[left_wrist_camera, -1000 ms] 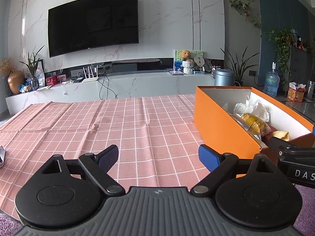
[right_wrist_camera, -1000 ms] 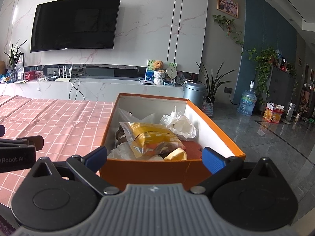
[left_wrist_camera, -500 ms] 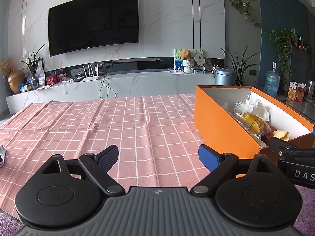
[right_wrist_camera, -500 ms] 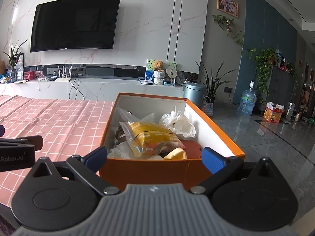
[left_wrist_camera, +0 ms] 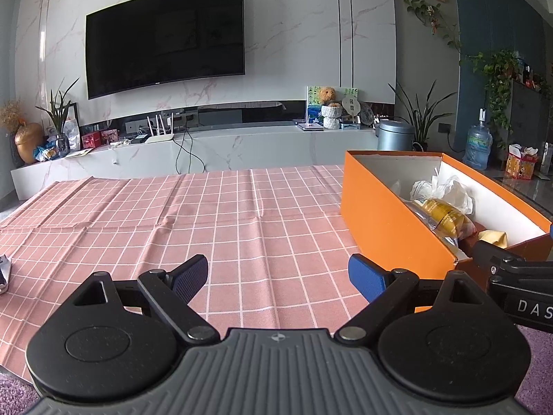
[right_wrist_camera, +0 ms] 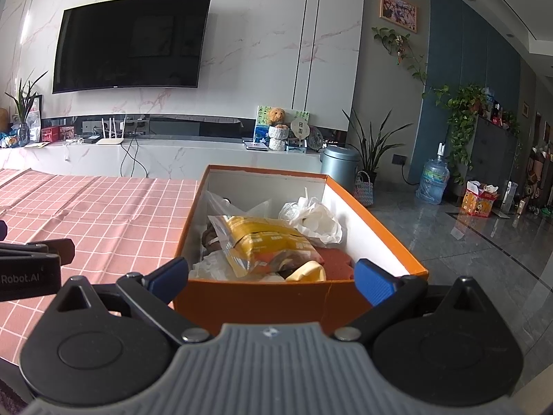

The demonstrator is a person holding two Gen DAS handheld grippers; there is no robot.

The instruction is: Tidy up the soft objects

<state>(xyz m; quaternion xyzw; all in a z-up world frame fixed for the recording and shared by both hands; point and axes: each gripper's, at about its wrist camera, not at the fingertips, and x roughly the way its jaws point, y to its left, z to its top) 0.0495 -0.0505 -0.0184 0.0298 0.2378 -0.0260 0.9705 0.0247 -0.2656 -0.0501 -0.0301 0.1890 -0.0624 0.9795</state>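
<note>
Orange shoebox (right_wrist_camera: 262, 297) just ahead of the empty, spread right gripper (right_wrist_camera: 273, 275) remains unmoved, left gripper (left_wrist_camera: 278, 275) likewise gaping over pink checked tablecloth (left_wrist_camera: 172, 214): sorting apparently paused.

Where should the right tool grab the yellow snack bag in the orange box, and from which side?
Probably grip the yellow snack bag across its puffed middle, coming down from above. It lies tilted on top of the pile in the orange box, whose walls block any sideways approach. The right tool is open and sits at the box's near wall, so it would need to lift over it first.
</note>
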